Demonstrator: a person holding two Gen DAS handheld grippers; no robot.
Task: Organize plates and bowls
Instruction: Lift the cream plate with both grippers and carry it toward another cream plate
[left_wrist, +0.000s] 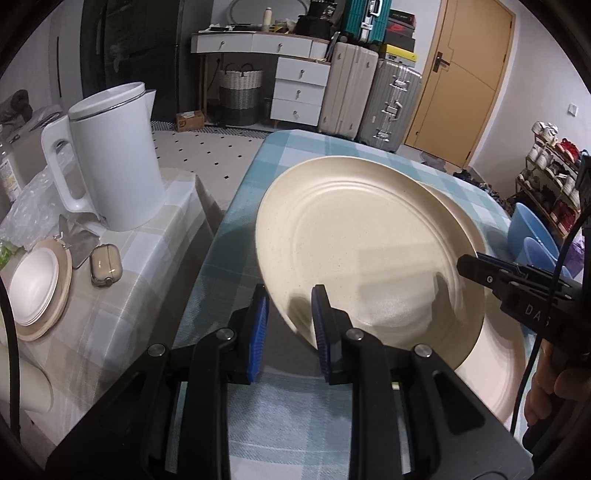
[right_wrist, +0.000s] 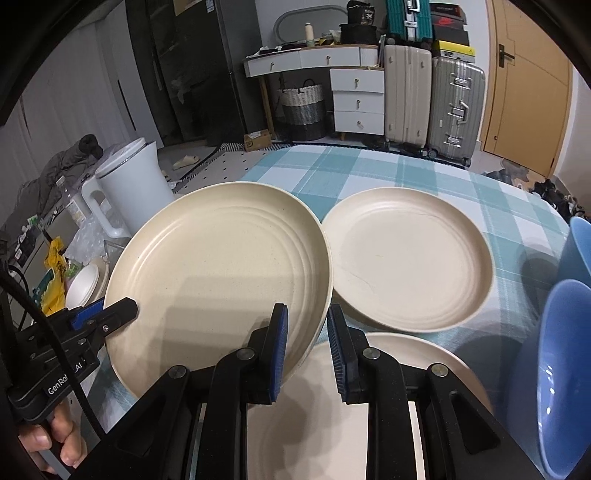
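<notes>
A cream ridged plate (left_wrist: 365, 251) is tilted above the checked table, its rim between the fingers of both grippers. My left gripper (left_wrist: 290, 321) straddles its near-left rim; it also shows at the plate's left edge in the right wrist view (right_wrist: 110, 314). My right gripper (right_wrist: 308, 343) straddles the plate's (right_wrist: 221, 273) right rim, and shows in the left wrist view (left_wrist: 472, 264). Both jaws show a gap around the rim. A second cream plate (right_wrist: 406, 258) lies flat on the table. A third plate (right_wrist: 321, 406) lies under my right gripper. Two blue bowls (right_wrist: 565, 369) stand at the right.
A white kettle (left_wrist: 110, 158) stands on the side table at left, with stacked white bowls on a plate (left_wrist: 35, 291) and an earbud case (left_wrist: 105, 267). The blue checked tablecloth (right_wrist: 369, 166) stretches behind the plates. Suitcases and drawers stand by the far wall.
</notes>
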